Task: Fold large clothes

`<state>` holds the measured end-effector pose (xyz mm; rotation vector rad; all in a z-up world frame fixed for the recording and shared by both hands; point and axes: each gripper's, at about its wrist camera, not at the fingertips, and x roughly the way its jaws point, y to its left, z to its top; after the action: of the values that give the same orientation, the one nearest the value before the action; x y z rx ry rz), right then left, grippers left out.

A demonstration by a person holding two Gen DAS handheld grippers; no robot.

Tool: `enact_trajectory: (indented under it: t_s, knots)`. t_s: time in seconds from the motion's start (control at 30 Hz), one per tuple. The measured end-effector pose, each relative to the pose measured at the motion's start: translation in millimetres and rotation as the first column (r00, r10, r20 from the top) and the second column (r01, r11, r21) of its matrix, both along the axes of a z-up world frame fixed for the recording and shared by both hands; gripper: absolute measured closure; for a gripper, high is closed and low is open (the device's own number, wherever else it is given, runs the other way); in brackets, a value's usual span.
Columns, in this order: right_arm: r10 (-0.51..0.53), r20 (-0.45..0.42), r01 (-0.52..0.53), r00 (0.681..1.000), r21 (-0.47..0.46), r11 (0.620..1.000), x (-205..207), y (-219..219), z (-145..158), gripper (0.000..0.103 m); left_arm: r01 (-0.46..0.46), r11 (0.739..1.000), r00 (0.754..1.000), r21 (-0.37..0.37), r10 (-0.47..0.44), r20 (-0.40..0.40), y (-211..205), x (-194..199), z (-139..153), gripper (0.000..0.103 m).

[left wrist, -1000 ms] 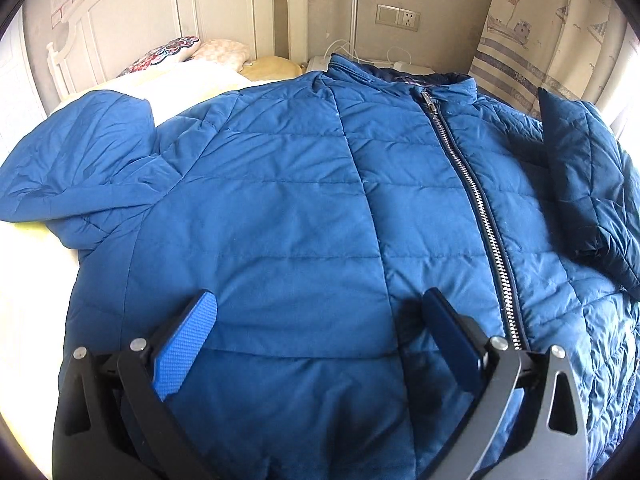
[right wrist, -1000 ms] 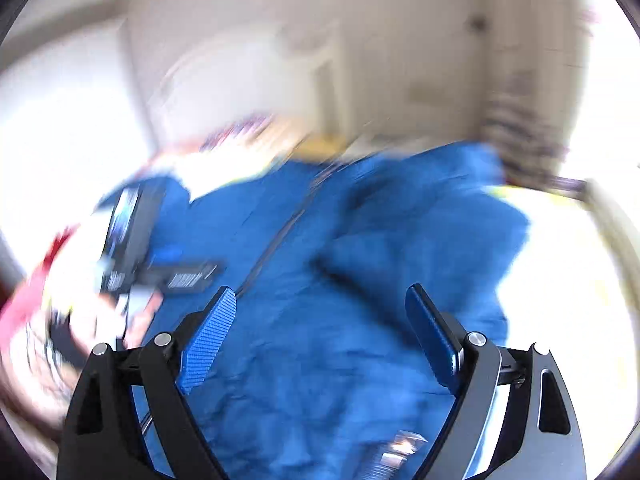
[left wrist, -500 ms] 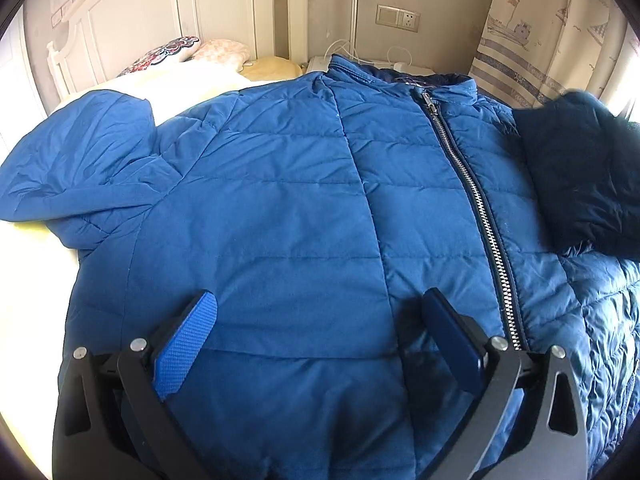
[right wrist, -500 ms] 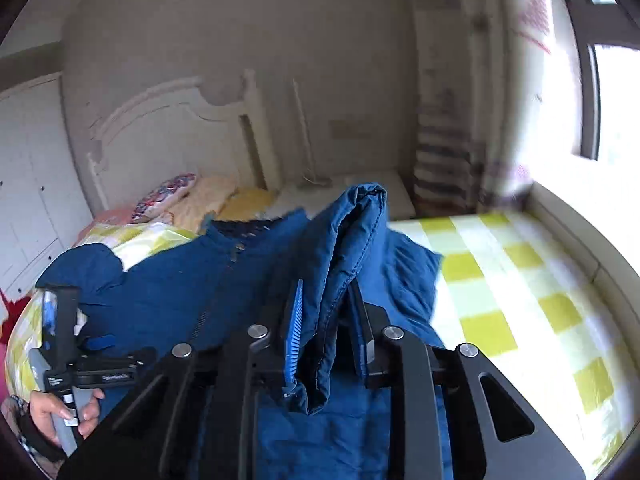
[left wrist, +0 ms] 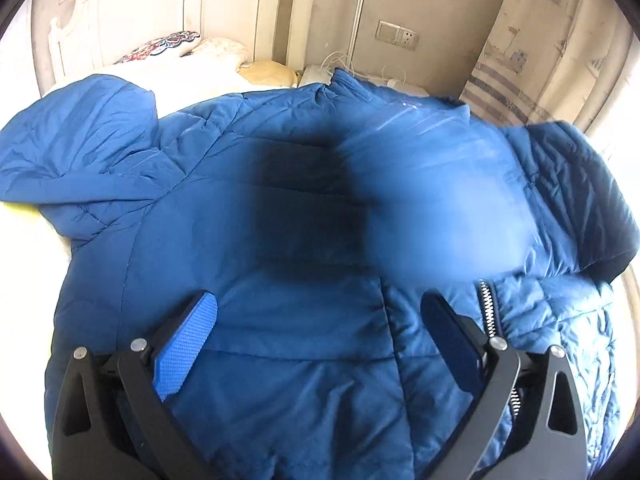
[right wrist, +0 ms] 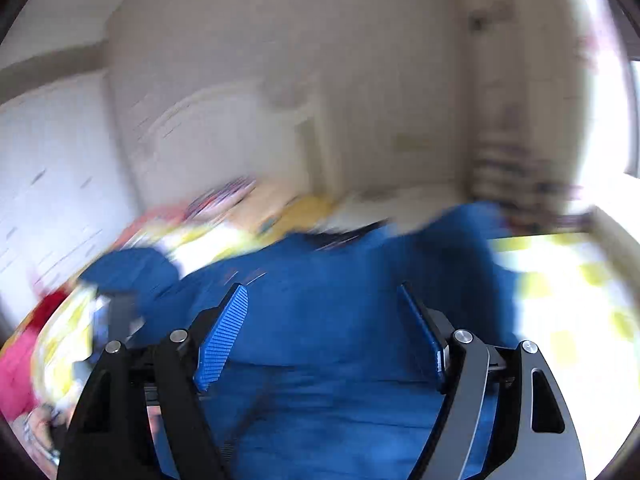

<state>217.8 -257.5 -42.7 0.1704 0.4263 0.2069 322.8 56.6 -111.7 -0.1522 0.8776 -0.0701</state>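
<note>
While both grippers gape, jacket lies flat, collar toward headboard.

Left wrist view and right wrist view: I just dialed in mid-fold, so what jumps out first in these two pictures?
A big blue puffer jacket spread across the bed fills the left wrist view, its far sleeve flung out at upper left and a blurred blue mass sweeping over its zipper. The left gripper hangs open above the hem. The right wrist view is motion-blurred, with the right gripper open and empty over the jacket.
</note>
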Motion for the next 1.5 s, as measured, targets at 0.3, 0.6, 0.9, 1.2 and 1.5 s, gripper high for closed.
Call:
enact_trajectory:
  t_s: [0.3,0.6,0.9,1.2,1.5]
  knots:
    - [-0.274,-0.252,0.260,0.928,-0.088,0.962,23.4,-88.9,-70.2,0.029,0.009,0.952,1.000,-0.305,-0.010,0.000,23.0,8.4,4.9,0.004]
    - [-0.281,-0.336,0.267,0.899,-0.089,0.960,19.5,-103.9,-94.4,0.024,0.074,0.990,0.994,-0.118,-0.083,-0.073,-36.3,56.3,18.4,0.084]
    - [-0.292,-0.417,0.326,0.861,0.012,0.945,20.2,-126.5,-104.7,0.024,0.068,0.987,0.958,-0.148,-0.023,0.284,-1.2,-9.5,146.0,0.094]
    - [-0.312,-0.418,0.342,0.853,-0.003,0.940,19.5,-126.6,-106.8,0.024,-0.047,0.995,0.990,0.086,0.035,0.140,46.6,-0.9,95.1,0.015]
    - [-0.299,-0.153,0.296,0.942,-0.041,0.954,-14.4,-99.0,-58.8,0.027,-0.080,0.969,0.965,0.234,0.017,0.263,33.9,-20.7,94.0,0.015]
